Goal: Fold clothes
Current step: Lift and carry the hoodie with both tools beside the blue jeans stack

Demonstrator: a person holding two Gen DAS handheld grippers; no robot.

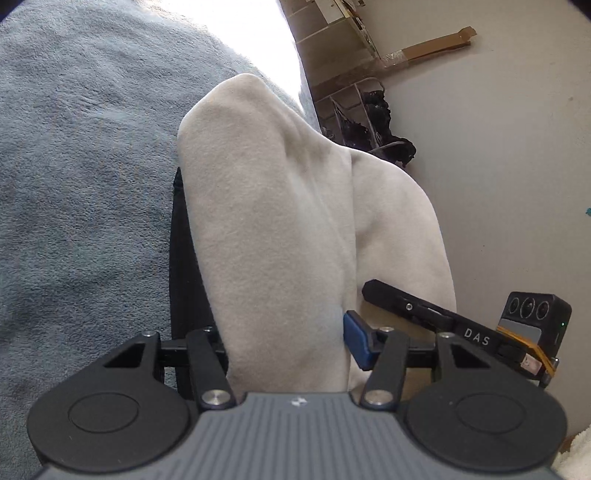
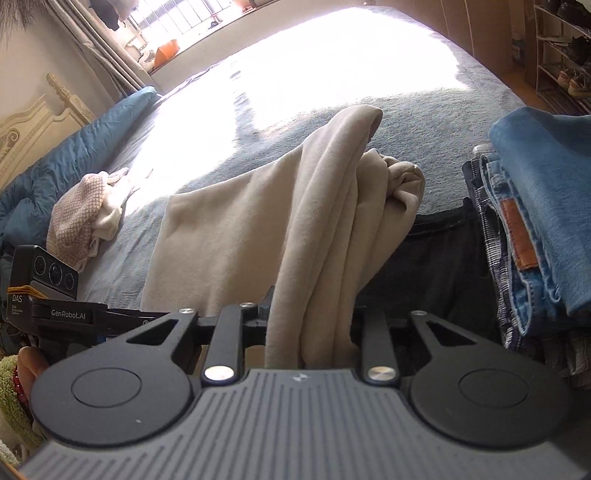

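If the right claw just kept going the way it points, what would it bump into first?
Probably the beige garment bunched in the right claw itself, then the grey bedcover beyond; depth is hard to judge.

We have two fisheye views, each looking forward and down along its own fingers, very near to the beige garment (image 1: 280, 229) that fills the centre. The left wrist view faces the grey bed cover (image 1: 81, 177), with a wall at 2 o'clock. The right wrist view faces a bright window (image 2: 177, 18) at 11 o'clock. Both share garment and bed, probably the same fold.
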